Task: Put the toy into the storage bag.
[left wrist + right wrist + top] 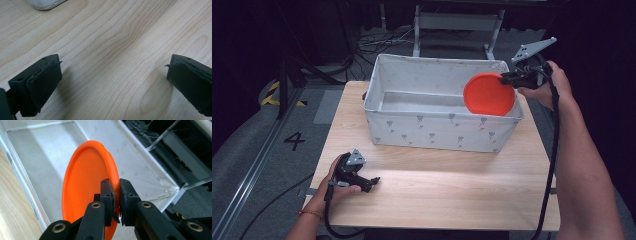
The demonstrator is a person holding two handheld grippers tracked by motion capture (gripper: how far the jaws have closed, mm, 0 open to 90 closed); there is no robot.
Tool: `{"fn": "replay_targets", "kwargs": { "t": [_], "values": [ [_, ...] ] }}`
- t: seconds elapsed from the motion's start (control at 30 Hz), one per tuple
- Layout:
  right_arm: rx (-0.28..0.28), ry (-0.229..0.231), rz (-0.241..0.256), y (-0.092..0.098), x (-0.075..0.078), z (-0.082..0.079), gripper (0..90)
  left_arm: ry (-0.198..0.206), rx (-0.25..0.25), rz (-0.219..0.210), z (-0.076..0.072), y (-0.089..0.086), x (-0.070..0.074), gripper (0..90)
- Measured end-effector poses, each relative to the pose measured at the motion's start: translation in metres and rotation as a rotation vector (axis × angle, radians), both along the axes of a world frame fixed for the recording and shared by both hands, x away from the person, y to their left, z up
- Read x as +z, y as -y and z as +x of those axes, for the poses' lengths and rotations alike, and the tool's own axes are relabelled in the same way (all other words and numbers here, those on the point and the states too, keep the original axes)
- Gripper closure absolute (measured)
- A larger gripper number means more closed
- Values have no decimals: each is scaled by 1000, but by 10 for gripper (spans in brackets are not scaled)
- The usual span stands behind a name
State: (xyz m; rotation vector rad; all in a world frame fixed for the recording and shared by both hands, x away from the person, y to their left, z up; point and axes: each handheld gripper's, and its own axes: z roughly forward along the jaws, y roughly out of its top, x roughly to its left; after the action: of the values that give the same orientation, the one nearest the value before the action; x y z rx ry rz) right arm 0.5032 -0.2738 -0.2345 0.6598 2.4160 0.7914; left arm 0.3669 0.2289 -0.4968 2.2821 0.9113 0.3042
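Right gripper (pixel 508 77) pinches the orange plate (pixel 488 94) by its rim, on edge over the fabric bin's (pixel 437 131) right end. Left gripper (pixel 373 182) rests wide on the desk (pixel 452 195) before the bin.

Wooden table (pixel 437 190); floor marking "4" (pixel 294 141)

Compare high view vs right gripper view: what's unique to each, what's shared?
High view alone: the left tongs open, low over the table, and the bin's patterned outer wall. Right gripper view alone: the right tongs shut on the disc's rim, seen close, with its concave face. Both: the orange disc held on edge over the bin's right end, and the bin's bare floor.
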Motion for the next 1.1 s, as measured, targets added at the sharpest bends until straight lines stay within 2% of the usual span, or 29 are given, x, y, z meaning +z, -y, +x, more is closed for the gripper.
{"fn": "replay_targets", "kwargs": {
  "t": [0.13,0.33,0.37,0.5,0.7,0.87,0.9,0.93,1.1],
  "values": [
    [20,-29,-50,-5,-14,5,829,0,-1,0,0,0,0,2],
    [79,-112,-130,-13,-33,10,829,0,-1,0,0,0,0,2],
    [79,-112,-130,-13,-33,10,829,0,-1,0,0,0,0,2],
    [124,-182,-212,-22,-45,11,829,0,0,0,0,0,0,2],
    [159,-248,-300,-28,-55,16,827,0,-1,0,0,0,0,2],
    [158,-293,-340,-32,-61,19,825,0,0,0,0,0,0,2],
    [155,-321,-359,-33,-65,20,823,0,0,0,0,0,0,2],
    [162,-325,-367,-34,-66,21,822,0,0,0,0,0,0,2],
    [174,-359,-376,-36,-72,20,818,0,0,0,0,0,0,2]
  ]
}}
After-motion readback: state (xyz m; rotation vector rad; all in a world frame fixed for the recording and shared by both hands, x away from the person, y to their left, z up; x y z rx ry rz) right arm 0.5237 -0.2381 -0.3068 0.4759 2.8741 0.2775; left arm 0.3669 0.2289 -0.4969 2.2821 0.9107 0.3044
